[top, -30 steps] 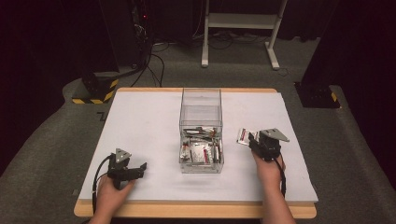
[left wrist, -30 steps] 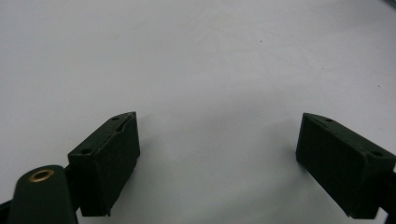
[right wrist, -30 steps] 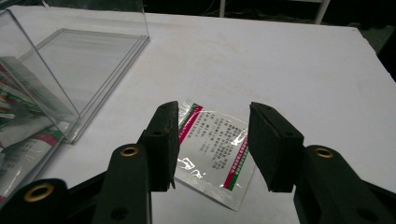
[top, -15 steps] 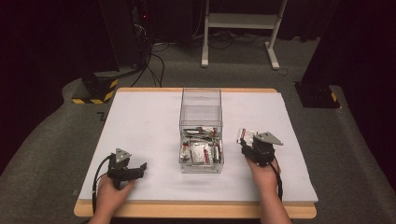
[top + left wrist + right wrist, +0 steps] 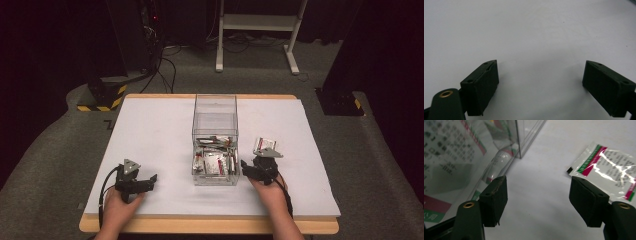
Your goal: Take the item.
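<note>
One foil sachet lies flat on the white table sheet, just beside the right wall of the clear plastic box, which already holds a heap of like sachets; judging by that, it waits there to be dropped in with the rest. The right gripper sits just short of it, jaws spread with nothing between them, having just been opening; in the right gripper view the sachet lies ahead past the right-hand jaw, the box wall close on the other side, so sideways room is tight. The left gripper rests well apart near the front left edge, jaws spread wide over bare sheet
</note>
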{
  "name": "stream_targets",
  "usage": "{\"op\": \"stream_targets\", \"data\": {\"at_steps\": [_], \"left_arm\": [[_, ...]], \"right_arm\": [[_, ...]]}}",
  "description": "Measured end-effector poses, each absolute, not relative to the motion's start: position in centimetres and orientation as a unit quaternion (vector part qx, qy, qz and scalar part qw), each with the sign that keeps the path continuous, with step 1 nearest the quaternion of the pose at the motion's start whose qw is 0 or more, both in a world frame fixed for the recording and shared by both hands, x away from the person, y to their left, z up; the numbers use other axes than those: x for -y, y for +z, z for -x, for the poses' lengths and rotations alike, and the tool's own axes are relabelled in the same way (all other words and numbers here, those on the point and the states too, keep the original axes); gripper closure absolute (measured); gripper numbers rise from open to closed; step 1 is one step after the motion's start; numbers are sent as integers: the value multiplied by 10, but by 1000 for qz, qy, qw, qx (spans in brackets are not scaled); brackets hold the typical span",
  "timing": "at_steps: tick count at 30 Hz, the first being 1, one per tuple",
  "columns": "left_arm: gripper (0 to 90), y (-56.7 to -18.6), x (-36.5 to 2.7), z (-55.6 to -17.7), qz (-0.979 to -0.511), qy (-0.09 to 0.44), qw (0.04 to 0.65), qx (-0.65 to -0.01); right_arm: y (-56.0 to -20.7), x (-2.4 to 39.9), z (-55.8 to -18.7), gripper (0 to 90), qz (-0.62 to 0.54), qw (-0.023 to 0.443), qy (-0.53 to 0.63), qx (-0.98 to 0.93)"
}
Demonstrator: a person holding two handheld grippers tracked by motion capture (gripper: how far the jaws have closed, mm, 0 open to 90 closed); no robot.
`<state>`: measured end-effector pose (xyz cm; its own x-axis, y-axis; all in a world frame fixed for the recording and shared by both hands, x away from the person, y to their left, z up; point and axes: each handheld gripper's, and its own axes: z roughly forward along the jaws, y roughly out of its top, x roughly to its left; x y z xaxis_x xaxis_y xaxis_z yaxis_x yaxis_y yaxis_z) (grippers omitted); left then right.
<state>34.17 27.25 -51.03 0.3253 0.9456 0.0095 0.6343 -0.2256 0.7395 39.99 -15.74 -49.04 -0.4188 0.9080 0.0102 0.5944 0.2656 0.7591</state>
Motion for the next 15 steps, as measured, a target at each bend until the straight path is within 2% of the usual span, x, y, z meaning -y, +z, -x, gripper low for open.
{"op": "stream_targets", "data": {"at_steps": [2,15], "left_arm": [[137,-510,-273,-342,-746,239,326,-529],[137,-510,-273,-342,-746,239,326,-529]], "right_arm": [[-497,152,-401,259,-486,213,335,-778],[-504,148,-401,267,-489,210,330,-780]]}}
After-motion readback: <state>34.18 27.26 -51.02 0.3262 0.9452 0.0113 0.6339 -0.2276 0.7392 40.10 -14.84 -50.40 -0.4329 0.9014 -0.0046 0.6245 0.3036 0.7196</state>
